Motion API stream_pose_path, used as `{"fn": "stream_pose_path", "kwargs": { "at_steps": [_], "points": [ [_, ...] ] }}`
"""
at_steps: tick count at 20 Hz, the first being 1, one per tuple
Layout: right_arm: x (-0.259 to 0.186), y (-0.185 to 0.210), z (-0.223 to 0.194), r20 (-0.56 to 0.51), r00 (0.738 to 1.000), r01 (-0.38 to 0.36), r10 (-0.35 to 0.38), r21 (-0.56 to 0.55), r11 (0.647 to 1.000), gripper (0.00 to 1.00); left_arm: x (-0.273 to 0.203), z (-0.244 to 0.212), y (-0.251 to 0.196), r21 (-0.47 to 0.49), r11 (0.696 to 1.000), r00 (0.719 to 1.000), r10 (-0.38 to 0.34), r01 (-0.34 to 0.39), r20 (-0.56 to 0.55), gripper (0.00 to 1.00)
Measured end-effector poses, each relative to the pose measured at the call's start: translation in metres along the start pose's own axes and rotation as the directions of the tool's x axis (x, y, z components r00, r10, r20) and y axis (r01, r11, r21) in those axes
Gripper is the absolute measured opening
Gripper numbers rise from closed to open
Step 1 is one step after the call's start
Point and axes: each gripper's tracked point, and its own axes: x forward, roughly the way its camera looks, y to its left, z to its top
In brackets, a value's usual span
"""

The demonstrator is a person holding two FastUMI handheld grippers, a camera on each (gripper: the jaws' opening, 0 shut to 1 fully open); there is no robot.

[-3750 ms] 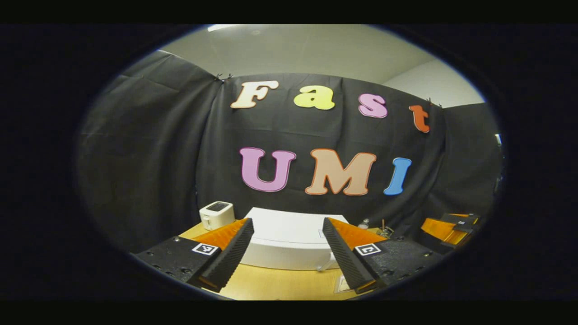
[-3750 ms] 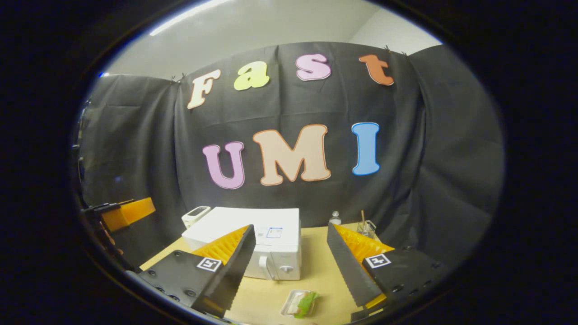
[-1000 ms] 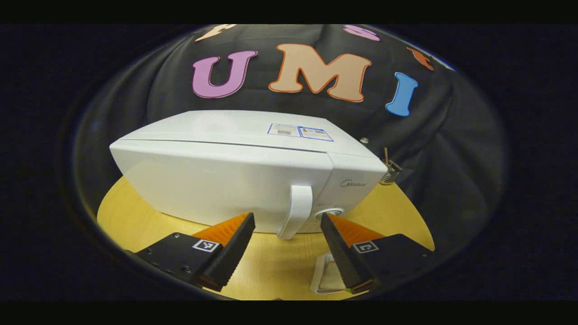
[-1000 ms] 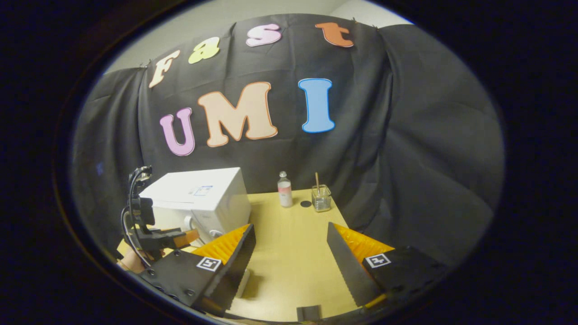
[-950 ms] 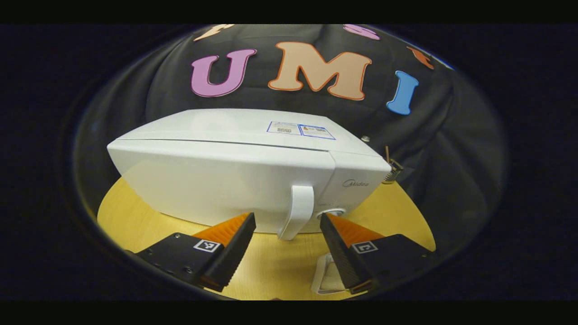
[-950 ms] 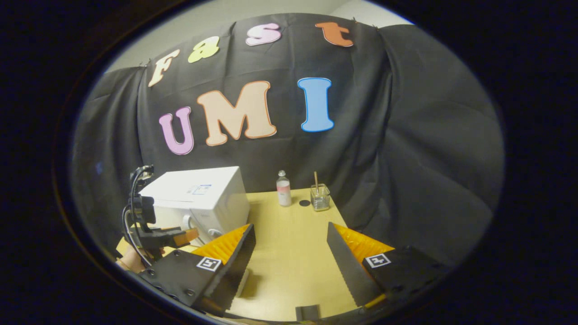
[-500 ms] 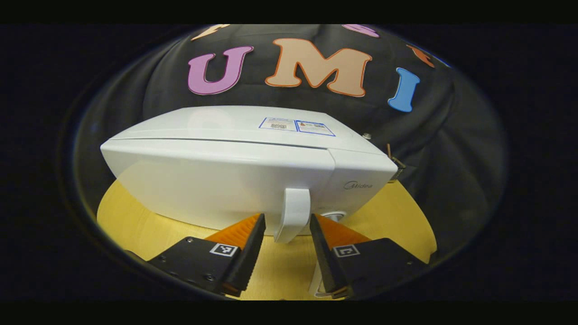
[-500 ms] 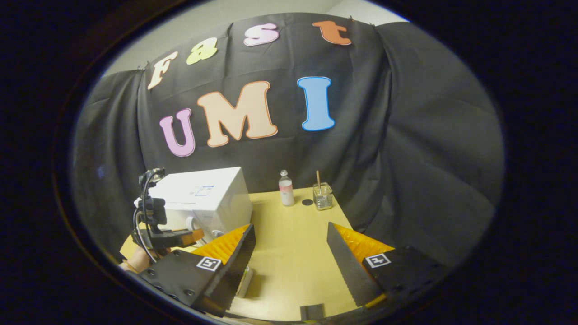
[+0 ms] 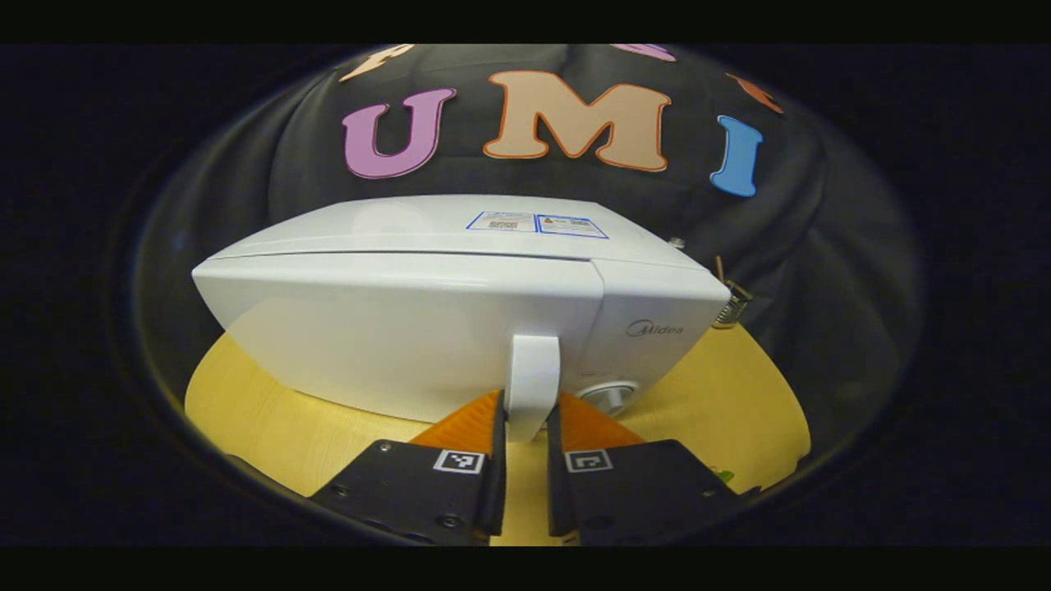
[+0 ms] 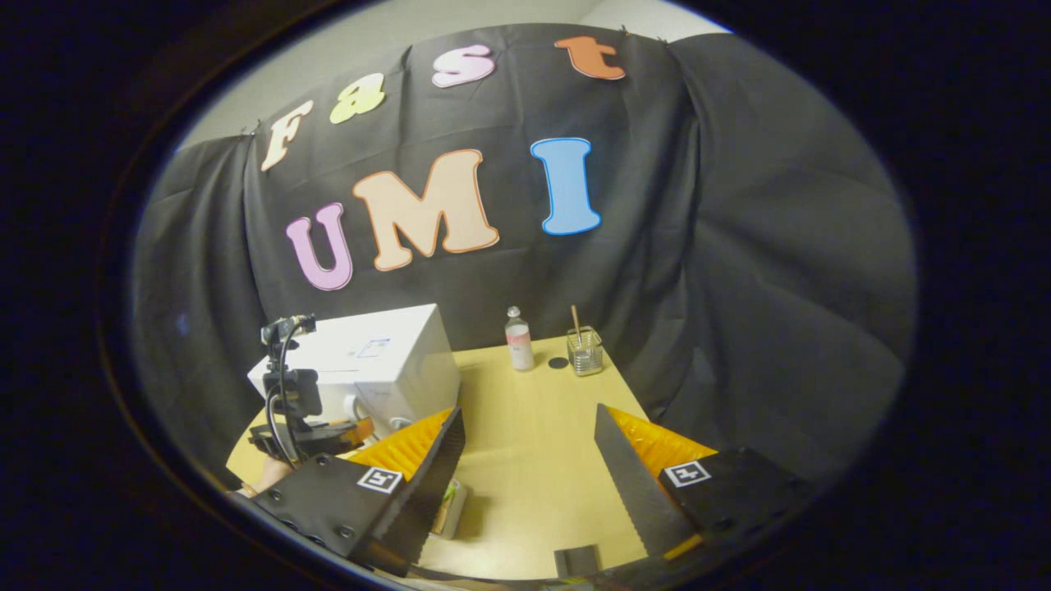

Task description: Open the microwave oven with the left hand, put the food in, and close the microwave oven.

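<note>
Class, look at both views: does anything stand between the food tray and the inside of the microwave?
Yes: the microwave's door is shut. The left gripper has closed on the door handle. The food tray sits on the table by the open right gripper.

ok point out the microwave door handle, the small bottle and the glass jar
door handle [image 9: 534, 369], left gripper view, middle of the white bar
small bottle [image 10: 518, 343], right gripper view, its body
glass jar [image 10: 585, 358], right gripper view, its front wall
</note>
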Motion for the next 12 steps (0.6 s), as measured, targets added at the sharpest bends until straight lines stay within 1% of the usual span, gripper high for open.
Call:
{"fn": "stream_pose_path", "kwargs": {
  "at_steps": [1, 2, 4, 7, 8, 10, 12],
  "points": [
    [-0.002, 0.0, -0.002, -0.003, 1.0, 0.001, -0.001, 0.002, 1.0, 0.99, 0.0, 0.001, -0.001, 0.004, 1.0, 1.0, -0.007, 0.007, 0.007, 0.21],
    [-0.004, -0.001, -0.004, -0.006, 1.0, 0.0, 0.0, 0.007, 1.0, 0.92, -0.001, 0.001, 0.0, 0.015, 1.0, 1.0, -0.008, 0.008, 0.019, 0.2],
    [-0.009, -0.001, -0.008, -0.012, 1.0, -0.004, 0.004, 0.02, 1.0, 0.92, -0.001, 0.001, 0.001, 0.045, 0.999, 0.999, -0.007, 0.005, 0.045, 0.19],
    [-0.016, -0.002, -0.018, -0.029, 1.0, -0.002, 0.002, -0.002, 1.0, 0.92, -0.002, 0.004, 0.0, 0.03, 0.999, 0.997, -0.012, 0.009, 0.071, 0.15],
    [-0.017, -0.001, -0.023, -0.038, 0.999, -0.004, 0.004, -0.011, 1.0, 0.92, -0.001, 0.002, 0.0, 0.029, 0.999, 0.998, -0.015, 0.013, 0.066, 0.16],
    [-0.018, 0.003, -0.033, -0.067, 0.998, -0.021, 0.02, -0.012, 1.0, 0.92, -0.002, 0.003, 0.001, 0.028, 1.0, 0.998, -0.012, 0.01, 0.069, 0.12],
    [-0.019, 0.009, -0.042, -0.095, 0.995, -0.043, 0.042, -0.006, 0.999, 0.92, -0.005, 0.0, 0.001, 0.017, 1.0, 0.998, -0.005, 0.004, 0.064, 0.13]
  ]
}}
